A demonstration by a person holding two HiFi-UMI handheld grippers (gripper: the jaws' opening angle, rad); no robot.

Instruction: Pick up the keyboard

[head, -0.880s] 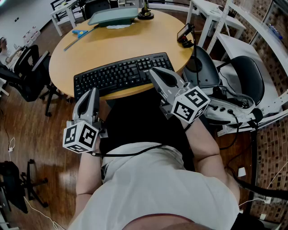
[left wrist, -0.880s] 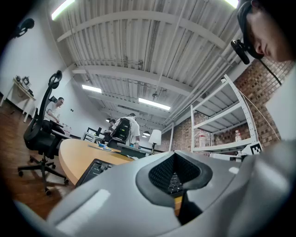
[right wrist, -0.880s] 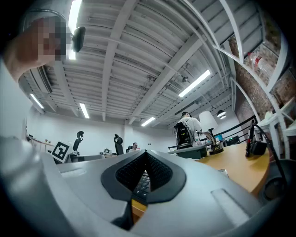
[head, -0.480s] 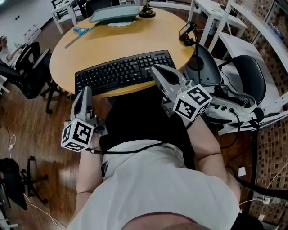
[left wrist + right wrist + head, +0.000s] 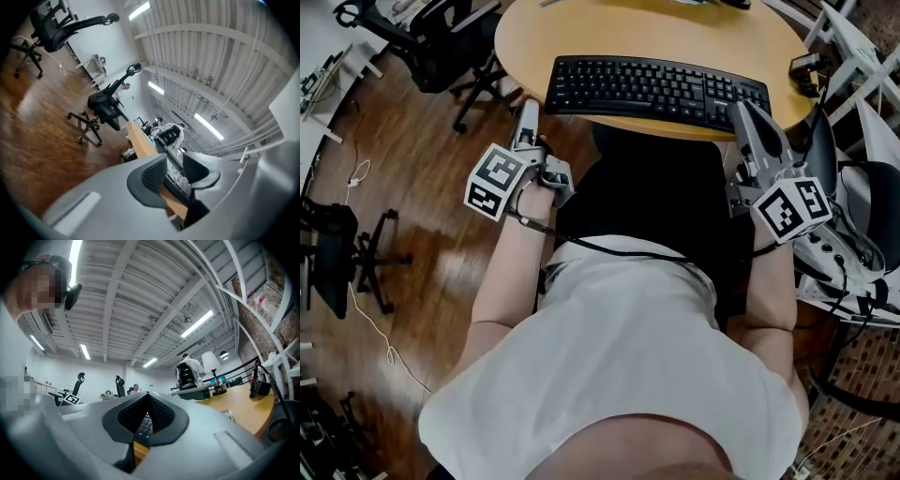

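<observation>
Though near the keyboard [image 5: 656,86], left gripper [image 5: 526,112] partly open, right gripper [image 5: 742,111] closed.

Left claw [image 5: 174,158], jaws apart, keyboard [image 5: 178,180] on the table [image 5: 137,138] visible through the gap.

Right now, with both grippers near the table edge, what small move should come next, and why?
Probably open the right gripper: its jaws are shut near the right end of the keyboard, so it cannot take that edge. The left gripper has its jaws apart, empty, facing the left end. The keyboard lies flat on the table.
</observation>
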